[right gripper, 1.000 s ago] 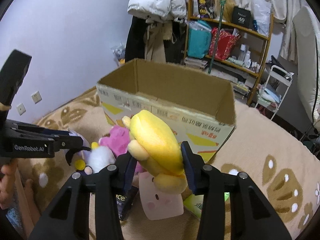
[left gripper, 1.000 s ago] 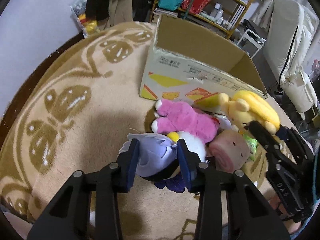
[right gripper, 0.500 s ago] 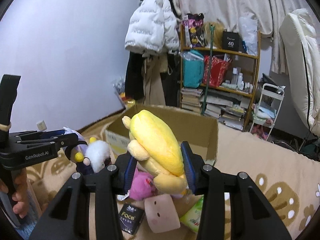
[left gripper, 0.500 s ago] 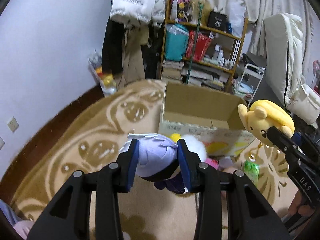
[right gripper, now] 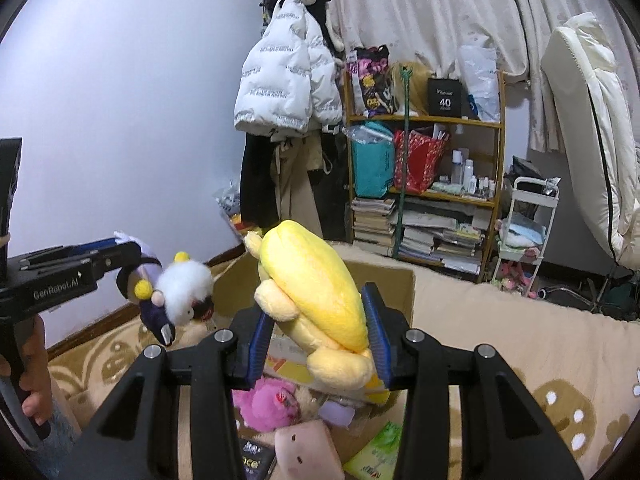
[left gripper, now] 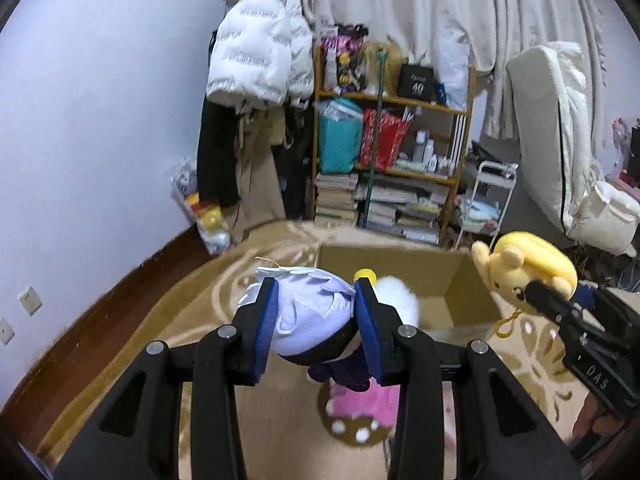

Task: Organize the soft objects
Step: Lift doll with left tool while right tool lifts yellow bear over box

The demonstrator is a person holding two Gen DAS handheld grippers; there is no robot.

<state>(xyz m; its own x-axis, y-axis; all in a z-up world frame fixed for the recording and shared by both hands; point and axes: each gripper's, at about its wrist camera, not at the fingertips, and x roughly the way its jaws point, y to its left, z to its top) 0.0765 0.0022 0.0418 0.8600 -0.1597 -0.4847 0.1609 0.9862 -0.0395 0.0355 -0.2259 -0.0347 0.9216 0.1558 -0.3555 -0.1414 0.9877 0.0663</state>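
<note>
A purple toy is squeezed by the left tool and a yellow toy by the right tool, both near the box; if let go too early, they could be dropped outside it

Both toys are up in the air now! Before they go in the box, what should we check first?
1. Left gripper squeezing the purple-and-white plush: ok, pads press both its sides.
2. Right gripper squeezing the yellow plush: ok, held firmly.
3. Cardboard box open on top: ok, no lid in the way.
4. Room inside the box: cannot tell, the plush hides much of its floor.
5. Toys lifted above the box rim: ok for the yellow plush; cannot tell for the purple-and-white plush.
6. Toys left on the rug: not ok, the pink plush and the pink square cushion wait below.
</note>
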